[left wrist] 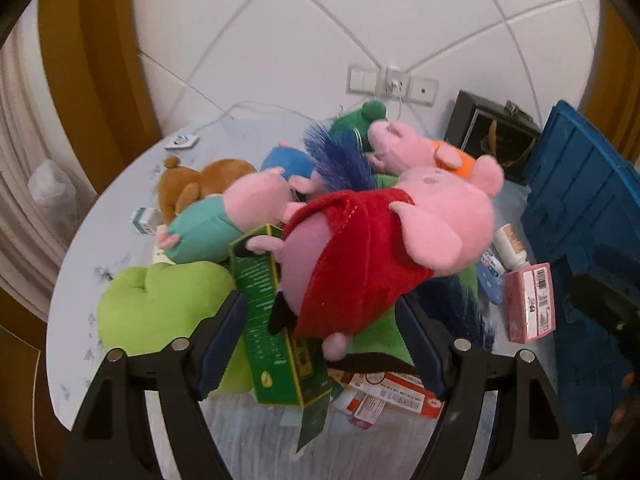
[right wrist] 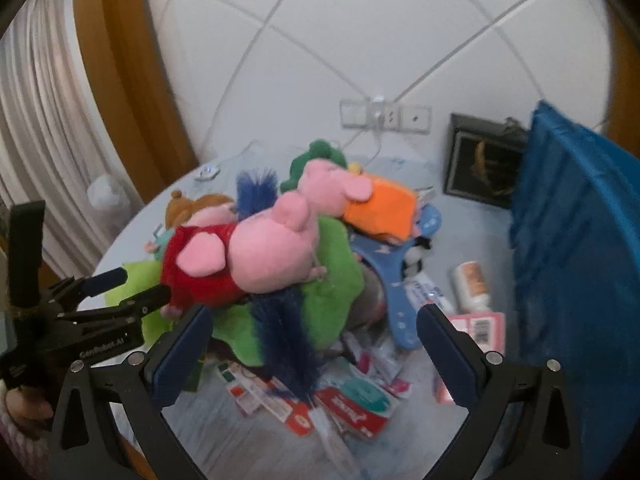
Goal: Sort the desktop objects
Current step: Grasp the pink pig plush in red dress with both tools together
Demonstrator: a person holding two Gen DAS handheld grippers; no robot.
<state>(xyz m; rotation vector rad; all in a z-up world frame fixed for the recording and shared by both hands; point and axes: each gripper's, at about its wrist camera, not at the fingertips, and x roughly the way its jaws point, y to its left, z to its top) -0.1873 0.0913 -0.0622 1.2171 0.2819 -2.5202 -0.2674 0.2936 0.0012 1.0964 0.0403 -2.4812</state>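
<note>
A pile of plush toys and boxes covers the round pale table [left wrist: 120,184]. A pink pig plush in a red dress [left wrist: 360,256] lies on top, also in the right wrist view [right wrist: 240,256]. My left gripper [left wrist: 320,332] is open, its fingers [left wrist: 224,340] on either side of the pig's lower body and a tall green box [left wrist: 272,320]. In the right wrist view the left gripper [right wrist: 120,288] sits at the pig's red dress. My right gripper [right wrist: 316,344] is open and empty above a blue furry toy [right wrist: 284,340] and a green plush [right wrist: 332,280].
A blue crate [left wrist: 580,216] stands at the right, a dark framed box [left wrist: 492,132] behind it. A pig in orange [right wrist: 372,204], a brown plush [left wrist: 200,184], a pink box [left wrist: 528,304], a white bottle [right wrist: 472,284], a blue paddle [right wrist: 396,280] and red packets [right wrist: 352,408] lie around.
</note>
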